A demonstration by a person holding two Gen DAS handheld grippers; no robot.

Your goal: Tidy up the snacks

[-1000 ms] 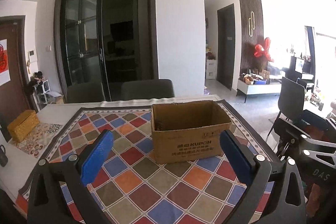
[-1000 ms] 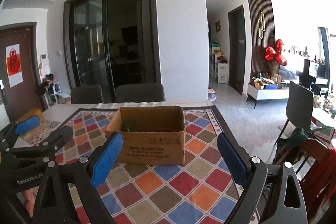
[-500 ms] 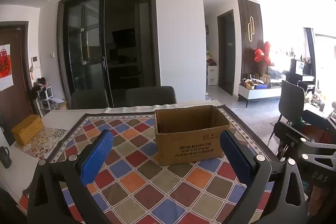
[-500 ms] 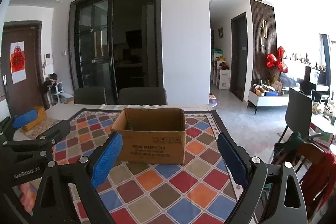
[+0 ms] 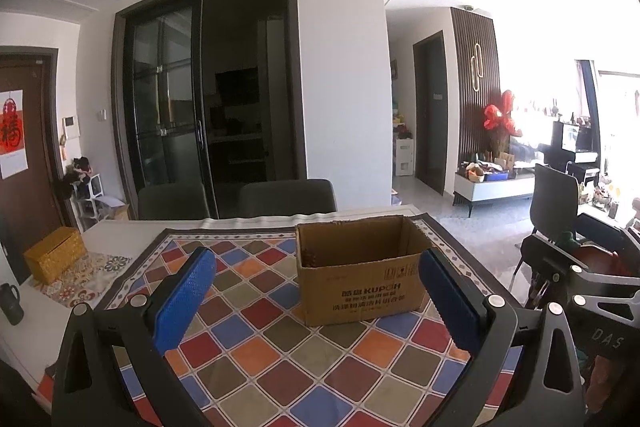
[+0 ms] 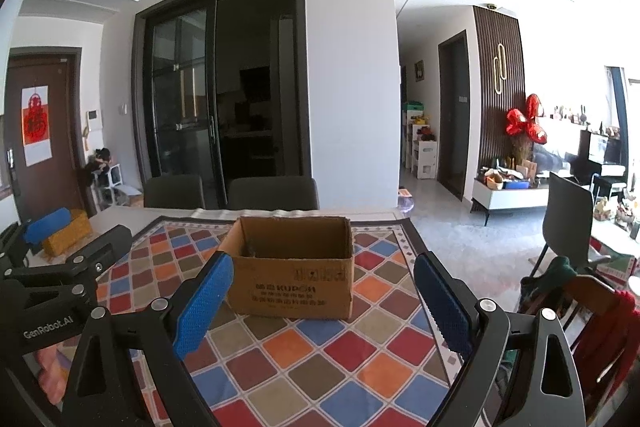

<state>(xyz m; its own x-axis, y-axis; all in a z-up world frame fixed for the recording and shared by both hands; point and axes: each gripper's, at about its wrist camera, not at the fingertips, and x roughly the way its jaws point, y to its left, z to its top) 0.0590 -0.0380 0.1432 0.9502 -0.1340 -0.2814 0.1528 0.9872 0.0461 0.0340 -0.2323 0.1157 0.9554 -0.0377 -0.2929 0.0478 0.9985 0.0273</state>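
An open brown cardboard box (image 5: 360, 271) stands on a table covered with a colourful diamond-patterned cloth (image 5: 260, 347); it also shows in the right wrist view (image 6: 292, 267). Its contents are hidden by its walls. No snacks are in view. My left gripper (image 5: 318, 291) is open and empty, held above the cloth in front of the box. My right gripper (image 6: 322, 297) is open and empty, also in front of the box. The left gripper's body shows at the left of the right wrist view (image 6: 60, 267).
A yellow woven box (image 5: 54, 259) and a dark mug (image 5: 10, 303) sit at the table's left end. Two dark chairs (image 5: 288, 197) stand behind the table. A chair with clothes (image 6: 580, 299) is at the right, past the table's edge.
Both grippers have risen and tilted upward, so the box and the table sit lower and farther in both views. Both stay open and empty.
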